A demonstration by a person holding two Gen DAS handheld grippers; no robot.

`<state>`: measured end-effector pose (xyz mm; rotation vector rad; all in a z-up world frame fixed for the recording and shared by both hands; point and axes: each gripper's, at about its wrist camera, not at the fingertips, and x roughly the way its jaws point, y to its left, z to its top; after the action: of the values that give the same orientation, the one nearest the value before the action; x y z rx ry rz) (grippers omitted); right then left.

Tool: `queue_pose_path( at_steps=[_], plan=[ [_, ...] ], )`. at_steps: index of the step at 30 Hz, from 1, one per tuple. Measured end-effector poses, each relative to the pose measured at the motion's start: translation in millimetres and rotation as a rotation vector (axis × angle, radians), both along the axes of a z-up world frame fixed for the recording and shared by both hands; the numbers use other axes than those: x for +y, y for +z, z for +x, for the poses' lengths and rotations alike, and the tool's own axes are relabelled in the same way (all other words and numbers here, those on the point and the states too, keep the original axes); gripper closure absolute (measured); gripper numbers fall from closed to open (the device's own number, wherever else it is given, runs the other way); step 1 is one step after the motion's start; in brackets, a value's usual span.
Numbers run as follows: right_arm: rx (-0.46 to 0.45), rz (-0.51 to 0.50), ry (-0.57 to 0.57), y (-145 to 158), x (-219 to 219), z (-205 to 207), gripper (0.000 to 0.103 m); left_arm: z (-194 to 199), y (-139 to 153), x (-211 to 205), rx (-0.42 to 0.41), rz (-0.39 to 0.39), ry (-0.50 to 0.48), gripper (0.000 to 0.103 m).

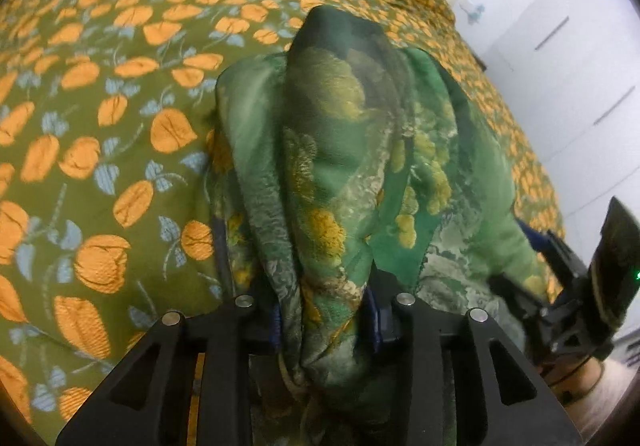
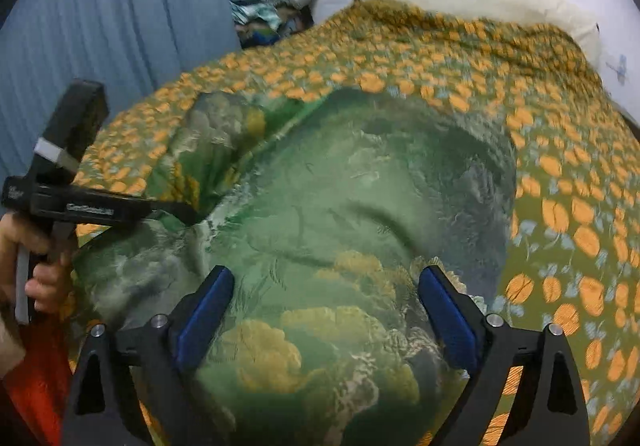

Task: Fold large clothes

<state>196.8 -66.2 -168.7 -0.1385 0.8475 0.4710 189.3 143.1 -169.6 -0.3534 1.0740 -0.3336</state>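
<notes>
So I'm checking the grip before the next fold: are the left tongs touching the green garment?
Touching. In the left wrist view the green garment is bunched between the left tongs, both blue pads against it.

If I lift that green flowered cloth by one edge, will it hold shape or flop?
The green cloth will probably flop: it bunches in soft folds through the left claw. It looks thin and light, and perhaps slippery, given its sheen.

Black claws (image 2: 326,320) (blue pads (image 2: 204,318)), silver screws (image 2: 159,321).
</notes>
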Motion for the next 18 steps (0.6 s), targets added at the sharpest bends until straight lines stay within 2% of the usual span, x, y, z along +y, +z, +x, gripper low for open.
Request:
queue_pose_path(
  at_steps=[3,5,6,7,9,13,18],
  plan=[
    [0.013,-0.029,0.003,-3,-4,6,0.005,0,0,-2,0.0,0.003,0.0,0.064],
    [0.013,-0.03,-0.007,6,-8,1,0.005,-2,9,-2,-0.012,0.006,0.0,0.054],
    [0.005,-0.032,-0.021,15,-11,-3,0.005,-5,20,-3,-0.032,0.018,0.009,0.043],
    [0.0,-0.038,-0.049,28,-14,-8,0.006,-9,28,-2,-0.049,0.039,0.019,0.027],
    [-0.01,-0.064,-0.106,50,-17,-21,0.005,-16,44,-2,-0.091,0.111,0.059,0.011],
    [-0.108,-0.206,-0.211,96,-27,-55,0.001,-27,63,-4,-0.11,0.112,0.067,0.011],
    [-0.171,-0.262,-0.279,133,-43,-85,0.001,-38,77,-14,-0.14,0.162,0.058,0.011]
  ],
)
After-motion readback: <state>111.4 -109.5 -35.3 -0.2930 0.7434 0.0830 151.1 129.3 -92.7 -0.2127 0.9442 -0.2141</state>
